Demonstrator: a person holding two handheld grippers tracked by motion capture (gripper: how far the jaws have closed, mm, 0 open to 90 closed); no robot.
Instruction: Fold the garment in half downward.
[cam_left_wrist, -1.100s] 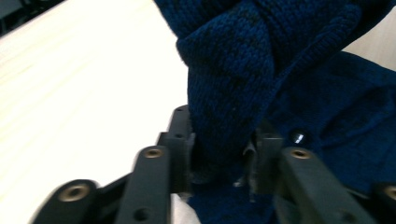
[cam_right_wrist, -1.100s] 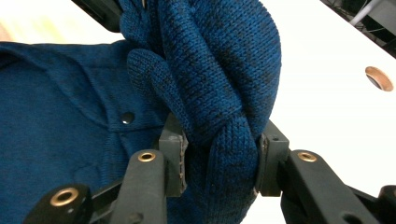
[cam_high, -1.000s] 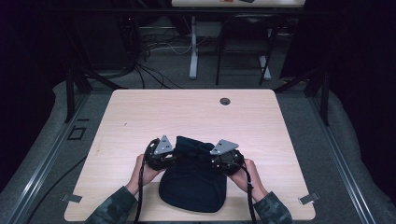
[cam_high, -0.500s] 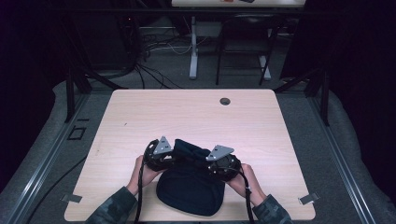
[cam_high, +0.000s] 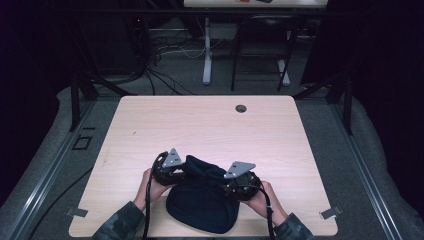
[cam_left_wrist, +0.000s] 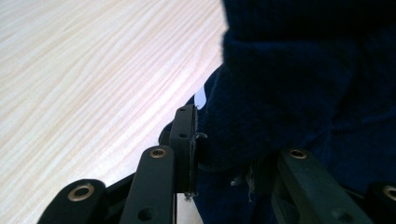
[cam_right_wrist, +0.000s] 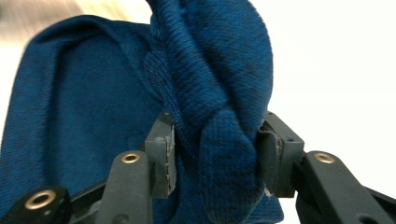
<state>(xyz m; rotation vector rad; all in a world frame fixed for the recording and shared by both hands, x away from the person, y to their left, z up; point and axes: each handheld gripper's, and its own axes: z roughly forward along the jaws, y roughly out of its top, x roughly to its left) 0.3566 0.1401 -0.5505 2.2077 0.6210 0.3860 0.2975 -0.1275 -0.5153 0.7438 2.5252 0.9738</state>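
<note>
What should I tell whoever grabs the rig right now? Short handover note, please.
Left gripper: shut on the hat's left rim.
Right gripper: shut on a bunched fold of knit at the right rim, seen clearly in the right gripper view.
Hat: dark blue knit, near edge of the table, opening toward the far side, rim raised between the grippers, body lying on the wood.
Done: both rim grips taken.
Left: probably folding or flattening it; nothing folded over yet. Keep both grips level.
</note>
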